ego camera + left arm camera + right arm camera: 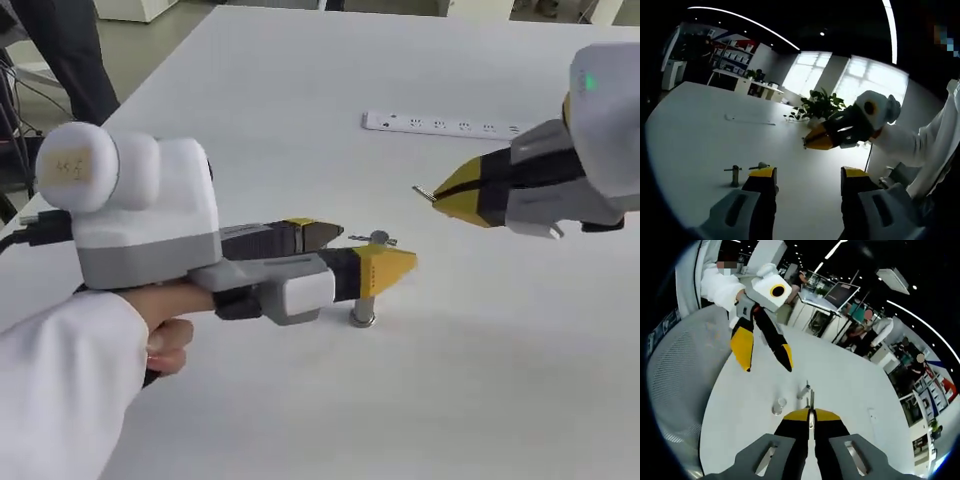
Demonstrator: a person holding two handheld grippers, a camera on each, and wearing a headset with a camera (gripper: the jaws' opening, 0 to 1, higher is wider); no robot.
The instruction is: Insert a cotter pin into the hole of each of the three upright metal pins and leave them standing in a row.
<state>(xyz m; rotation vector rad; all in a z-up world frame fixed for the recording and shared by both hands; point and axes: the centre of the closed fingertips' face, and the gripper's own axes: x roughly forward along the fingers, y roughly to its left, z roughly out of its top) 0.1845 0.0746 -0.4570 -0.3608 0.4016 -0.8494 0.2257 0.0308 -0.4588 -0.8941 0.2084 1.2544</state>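
Hand [165,335] of mine curls under the left gripper [373,248], white sleeve [60,390] down to the cuff. Its jaws point across the table [300,90] and stand apart, holding nothing. One metal pin [362,312] stands upright behind the near jaw, a second metal pin [377,238] just beyond it with a cross-piece [360,239] through its head. The right gripper [445,195] hangs above the table, nose towards them, clenched on a cotter pin [424,191]. Marks sit on the left gripper's round cap [70,168] (too blurred to read).

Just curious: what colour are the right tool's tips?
Yellow; the right tool shows best in the head view.
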